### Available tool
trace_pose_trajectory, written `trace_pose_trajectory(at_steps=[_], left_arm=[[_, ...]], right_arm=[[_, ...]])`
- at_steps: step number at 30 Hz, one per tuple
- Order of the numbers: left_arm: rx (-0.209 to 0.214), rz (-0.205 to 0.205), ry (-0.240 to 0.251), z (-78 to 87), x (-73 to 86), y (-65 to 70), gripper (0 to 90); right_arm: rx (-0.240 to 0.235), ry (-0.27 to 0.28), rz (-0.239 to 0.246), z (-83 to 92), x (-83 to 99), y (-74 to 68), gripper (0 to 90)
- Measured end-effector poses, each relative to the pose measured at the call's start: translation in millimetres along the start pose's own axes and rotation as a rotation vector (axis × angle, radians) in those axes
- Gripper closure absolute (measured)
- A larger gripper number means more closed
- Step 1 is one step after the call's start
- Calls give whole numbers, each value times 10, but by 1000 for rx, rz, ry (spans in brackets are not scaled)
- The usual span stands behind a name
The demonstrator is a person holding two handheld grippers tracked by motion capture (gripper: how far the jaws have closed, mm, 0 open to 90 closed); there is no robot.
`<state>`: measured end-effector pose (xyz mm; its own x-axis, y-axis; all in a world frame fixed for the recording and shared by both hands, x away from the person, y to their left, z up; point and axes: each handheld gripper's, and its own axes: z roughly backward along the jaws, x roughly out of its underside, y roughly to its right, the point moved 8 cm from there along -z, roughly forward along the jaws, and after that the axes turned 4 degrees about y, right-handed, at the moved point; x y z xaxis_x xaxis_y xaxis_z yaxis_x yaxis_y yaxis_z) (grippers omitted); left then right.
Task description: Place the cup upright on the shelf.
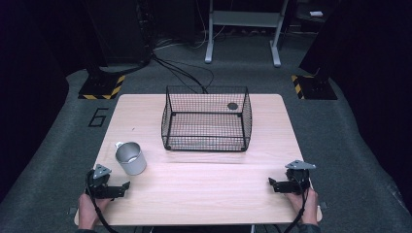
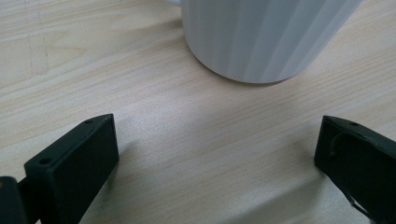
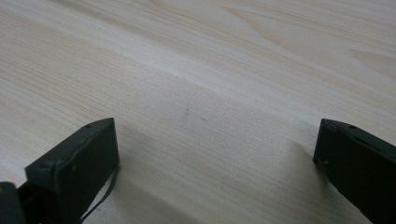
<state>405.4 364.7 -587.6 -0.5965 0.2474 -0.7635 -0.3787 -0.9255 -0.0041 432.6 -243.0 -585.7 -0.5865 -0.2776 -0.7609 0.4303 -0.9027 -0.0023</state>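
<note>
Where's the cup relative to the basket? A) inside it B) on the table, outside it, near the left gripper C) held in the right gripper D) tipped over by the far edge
B: the cup stands upright on the table, outside the basket and just ahead of the open left gripper; the left gripper view has it close beyond the fingers.
</note>
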Motion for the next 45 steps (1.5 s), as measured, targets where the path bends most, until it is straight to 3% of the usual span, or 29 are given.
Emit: trace_pose_trajectory(at_steps=[11,19,22,26,32,40,45], left_arm=[[-6,7,13,-2,-6,1,0],[45,-17,58,129,-76,46,0],[59,-26,103,233,-161,37,0],[73,-56,126,363,-283,18,1],[96,-94,179,516,-572,6,0],[116,-145,206,543,-880,52,0],[141,-146,211,472,-983,73,0]], right_arm=[[1,2,3,0,0,3,0],[1,3,3,0,-1,2,0],[0,2,5,1,-1,2,0],[0,3,4,0,-1,2,0],[0,3,3,-1,-2,1,1],[0,3,4,0,-2,2,1],[0,3,4,0,-2,2,1]])
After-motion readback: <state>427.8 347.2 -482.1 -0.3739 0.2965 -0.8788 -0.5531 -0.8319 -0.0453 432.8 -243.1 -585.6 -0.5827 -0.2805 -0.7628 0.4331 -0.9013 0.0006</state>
